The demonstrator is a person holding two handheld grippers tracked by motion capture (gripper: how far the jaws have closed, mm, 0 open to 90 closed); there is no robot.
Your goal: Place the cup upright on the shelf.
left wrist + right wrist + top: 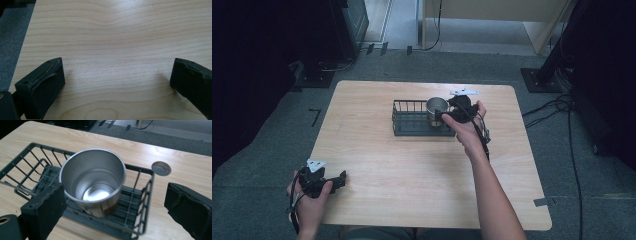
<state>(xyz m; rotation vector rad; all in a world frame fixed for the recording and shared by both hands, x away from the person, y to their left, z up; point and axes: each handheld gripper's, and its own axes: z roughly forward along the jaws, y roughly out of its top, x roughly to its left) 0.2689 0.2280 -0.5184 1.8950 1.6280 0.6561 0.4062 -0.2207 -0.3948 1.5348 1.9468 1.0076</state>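
Left tongs spread wide over bare table, right tongs apart beside steel cup in wire basket

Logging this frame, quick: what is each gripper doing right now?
Left gripper: open, empty, over bare table.
Right gripper: open, holding nothing, at the steel cup in the wire basket.

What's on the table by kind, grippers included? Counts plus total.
Wire basket: 1
Steel cup, standing in the basket: 1
Handheld grippers: 2, left gripper at the near left edge, right gripper by the cup
Total: 4
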